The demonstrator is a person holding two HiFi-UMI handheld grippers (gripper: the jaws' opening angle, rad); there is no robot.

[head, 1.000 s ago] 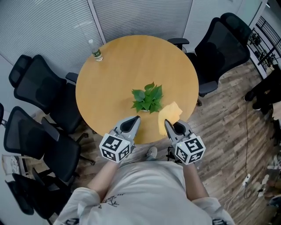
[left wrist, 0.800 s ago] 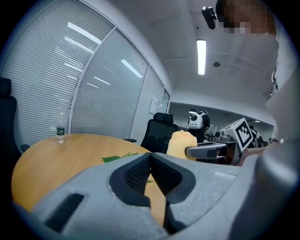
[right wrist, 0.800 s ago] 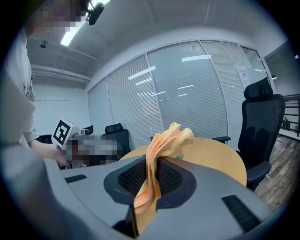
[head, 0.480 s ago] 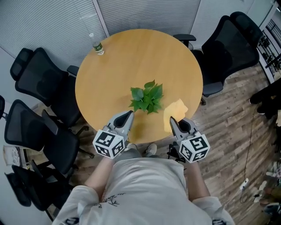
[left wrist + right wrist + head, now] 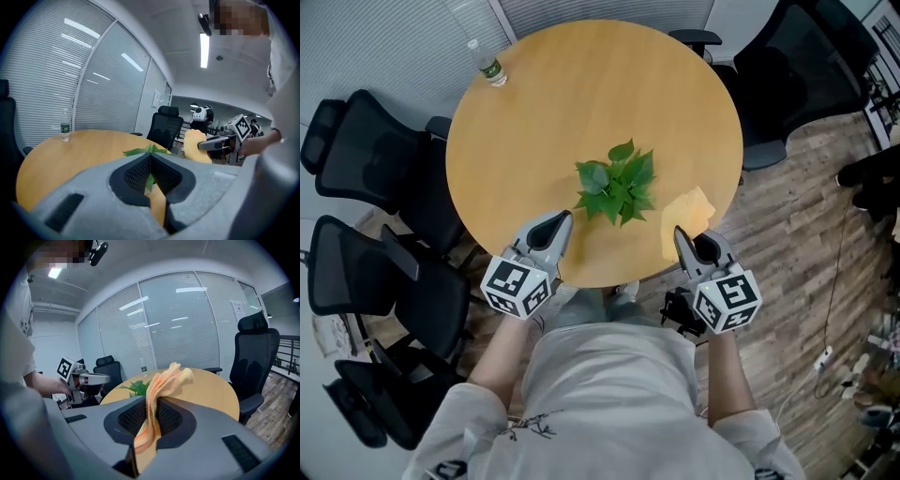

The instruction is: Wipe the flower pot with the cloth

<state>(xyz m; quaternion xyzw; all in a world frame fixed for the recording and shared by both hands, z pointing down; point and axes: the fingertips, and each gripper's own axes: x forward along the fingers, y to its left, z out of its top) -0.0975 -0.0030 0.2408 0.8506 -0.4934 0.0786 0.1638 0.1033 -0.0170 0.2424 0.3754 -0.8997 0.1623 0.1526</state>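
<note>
Right gripper pinches cloth: soft, limp, light. Left gripper clenched, empty. Pot hidden under leaves; probably tippy, so brace rim.

The worktop has a smooth, satin wood-look surface. The cloth is soft, ribbed, matt fabric. The right gripper has a matt grey plastic shell; its fingers carry black, finely gridded pads.
</note>
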